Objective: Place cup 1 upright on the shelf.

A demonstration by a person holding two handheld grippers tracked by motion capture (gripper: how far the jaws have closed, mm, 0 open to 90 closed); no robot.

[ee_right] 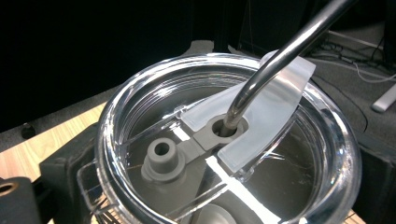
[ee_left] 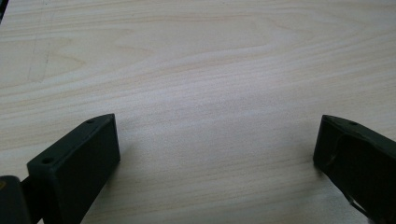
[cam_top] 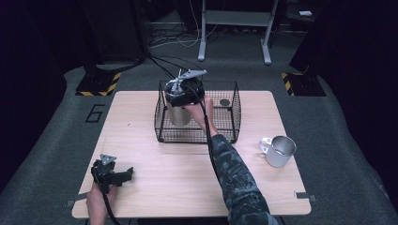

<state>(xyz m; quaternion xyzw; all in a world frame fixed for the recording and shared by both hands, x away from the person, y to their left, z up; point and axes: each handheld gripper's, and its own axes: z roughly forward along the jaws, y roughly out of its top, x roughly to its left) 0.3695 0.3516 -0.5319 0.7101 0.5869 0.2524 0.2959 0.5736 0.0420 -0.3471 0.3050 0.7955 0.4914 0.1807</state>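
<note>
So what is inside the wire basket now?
In the wire basket stands a steel tumbler with a clear lid and metal straw, held by the right gripper. A small dark round thing lies there too. The gripper covers the tumbler's top.

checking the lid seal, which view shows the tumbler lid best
The right gripper view: the clear lid sits close up, with its straw through the hole and a grey plug beside it. In the high view the right tongs cover it, leaving the steel tumbler body visible inside the wire basket. The left gripper view looks at bare table.
</note>
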